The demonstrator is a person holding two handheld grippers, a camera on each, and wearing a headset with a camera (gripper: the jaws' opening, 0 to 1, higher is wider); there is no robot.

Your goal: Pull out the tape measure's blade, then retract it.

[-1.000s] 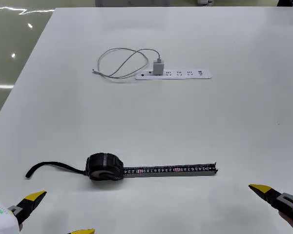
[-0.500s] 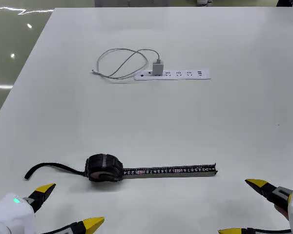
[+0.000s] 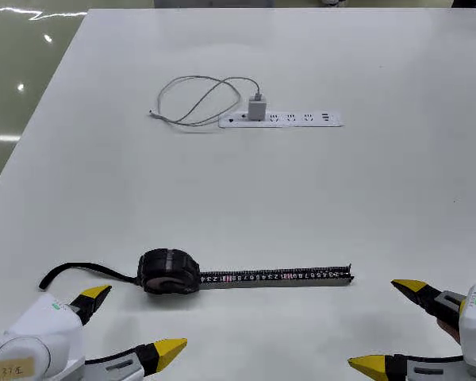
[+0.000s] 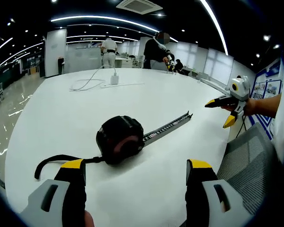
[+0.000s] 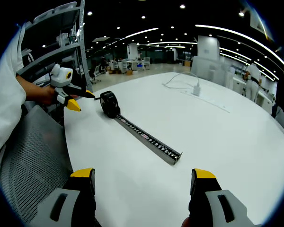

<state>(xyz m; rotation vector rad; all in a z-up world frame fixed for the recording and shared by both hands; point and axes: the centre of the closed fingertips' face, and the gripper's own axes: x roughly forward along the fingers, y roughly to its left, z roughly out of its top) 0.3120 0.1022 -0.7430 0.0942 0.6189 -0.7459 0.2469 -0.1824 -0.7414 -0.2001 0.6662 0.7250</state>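
Observation:
A black tape measure (image 3: 169, 271) lies on the white table (image 3: 301, 190) with its blade (image 3: 276, 276) drawn out to the right and a black wrist strap (image 3: 79, 271) trailing left. My left gripper (image 3: 131, 325) hovers open just in front of the case (image 4: 121, 138), apart from it. Off the blade's end hook (image 5: 174, 157), my right gripper (image 3: 393, 327) stands open with nothing between its yellow-tipped fingers. The right gripper (image 4: 223, 111) appears in the left gripper view, and the left gripper (image 5: 78, 100) in the right gripper view.
A white power strip (image 3: 282, 120) with a plugged-in charger (image 3: 257, 107) and a looped white cable (image 3: 194, 99) lies at the far middle of the table. People stand at benches in the background (image 4: 156, 49). A grey mesh chair (image 5: 33, 156) sits by the table edge.
Both grippers have come further forward toward the tape measure, the left toward the case, the right toward the blade's end. The tape measure itself lies unmoved.

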